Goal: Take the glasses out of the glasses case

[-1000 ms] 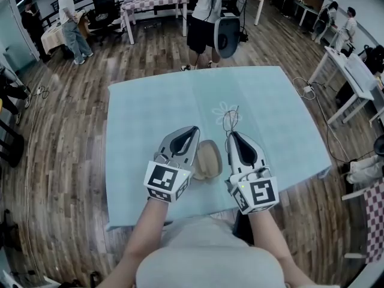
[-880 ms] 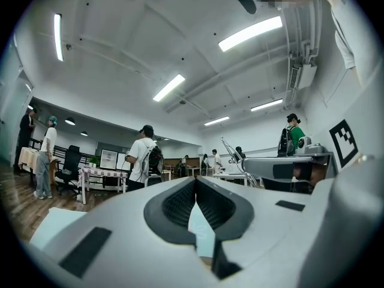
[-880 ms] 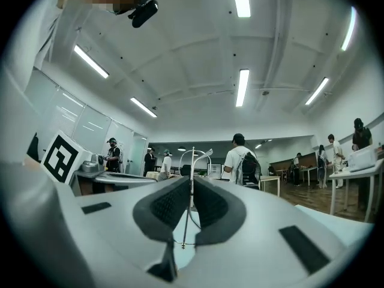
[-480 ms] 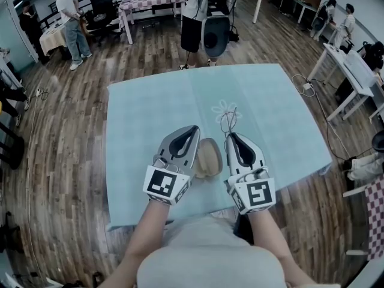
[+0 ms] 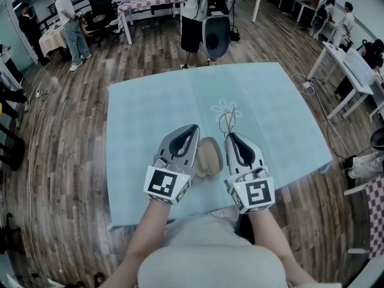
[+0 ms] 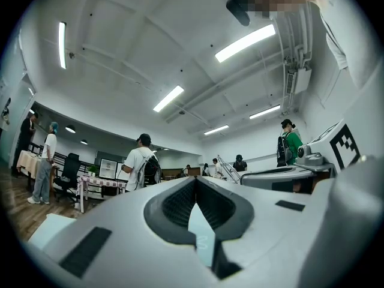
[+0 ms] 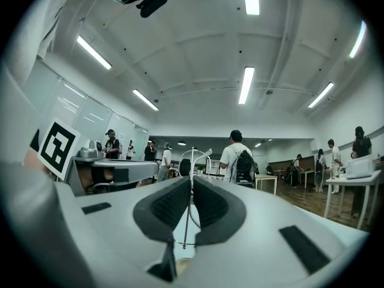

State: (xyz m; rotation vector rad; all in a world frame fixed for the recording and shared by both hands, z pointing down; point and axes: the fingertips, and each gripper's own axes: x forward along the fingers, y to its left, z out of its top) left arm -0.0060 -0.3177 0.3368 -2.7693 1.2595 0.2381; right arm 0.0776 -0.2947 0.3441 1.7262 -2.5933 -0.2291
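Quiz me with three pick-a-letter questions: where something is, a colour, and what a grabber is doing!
1. Where is the glasses case? A on the floor; B on a chair; C on the tablecloth, between left gripper and right gripper.
2. What colour is the tablecloth? A light blue; B red; C black.
3. What is the right gripper doing? A gaping open; B shut on the glasses; C holding a cup.
Answers: C, it lies between them on the cloth; A, the cloth looks pale blue; B, a thin wire frame sits pinched in its jaws.

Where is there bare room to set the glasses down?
Pale blue tablecloth lies bare across the far half and along both side edges. Crowded near-centre: beige oval glasses case between left claw and right claw.
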